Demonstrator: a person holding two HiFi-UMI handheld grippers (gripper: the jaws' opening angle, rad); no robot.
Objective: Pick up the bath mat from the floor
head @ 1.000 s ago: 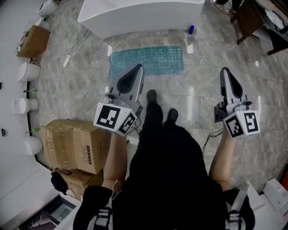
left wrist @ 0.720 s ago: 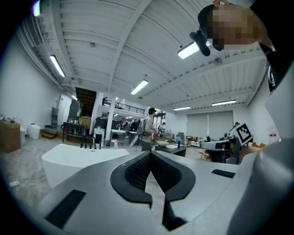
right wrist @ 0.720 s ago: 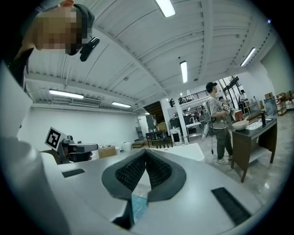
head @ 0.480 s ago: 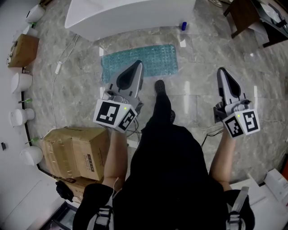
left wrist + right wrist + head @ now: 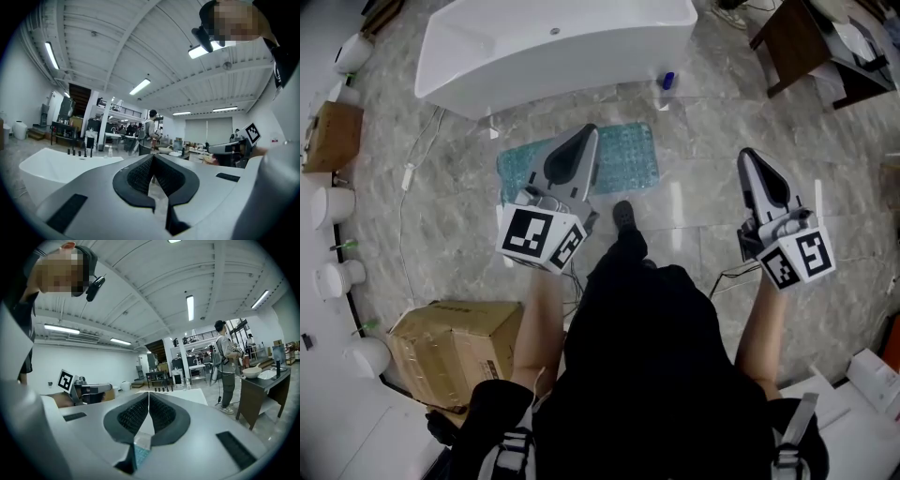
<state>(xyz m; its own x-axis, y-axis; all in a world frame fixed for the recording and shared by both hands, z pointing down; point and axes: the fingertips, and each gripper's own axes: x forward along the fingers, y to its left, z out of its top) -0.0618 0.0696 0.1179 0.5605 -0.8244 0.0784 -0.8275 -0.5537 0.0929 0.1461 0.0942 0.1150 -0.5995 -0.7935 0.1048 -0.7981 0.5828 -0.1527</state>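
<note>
Bumpy, rubbery teal bath mat (image 5: pixel 626 157) lies on glossy marbled floor (image 5: pixel 459 234) beside smooth white tub (image 5: pixel 553 47).

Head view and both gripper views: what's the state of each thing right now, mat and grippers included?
bath mat: flat on the floor beside the bathtub, not yet picked up
left gripper: jaws together, nothing between them
right gripper: jaws together, nothing between them
bathtub: upright, empty
cardboard box: flaps closed
</note>
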